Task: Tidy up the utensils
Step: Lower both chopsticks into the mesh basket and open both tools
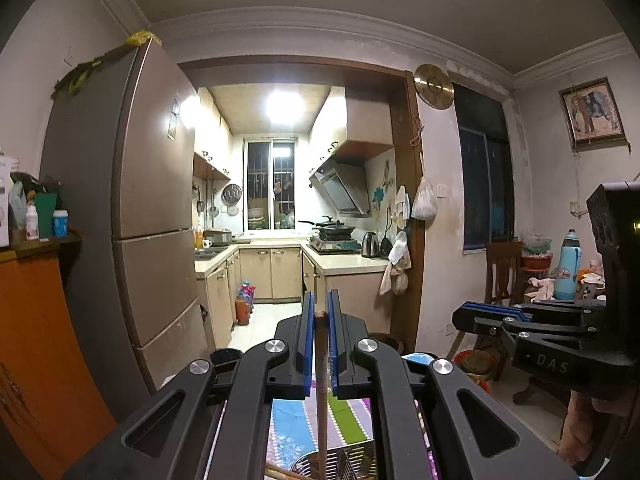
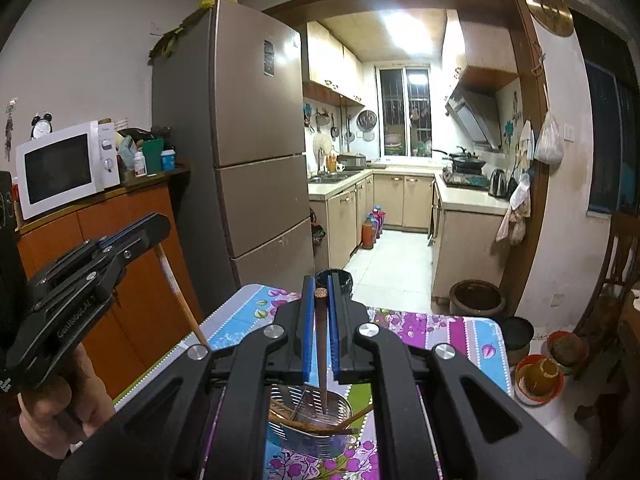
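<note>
The left tongs [image 1: 320, 312] are clamped on a brown chopstick [image 1: 321, 360] that hangs straight down between the blue pads. The right tongs [image 2: 320, 300] are likewise closed on a dark chopstick [image 2: 322, 364], its lower tip at 6 o'clock inside the metal strainer basket [image 2: 340, 438], where more chopsticks [image 2: 316, 426] lie. The basket sits on the counter's floral cloth [image 2: 448, 328]. At 10 o'clock stands a fridge [image 2: 256, 128].
</note>
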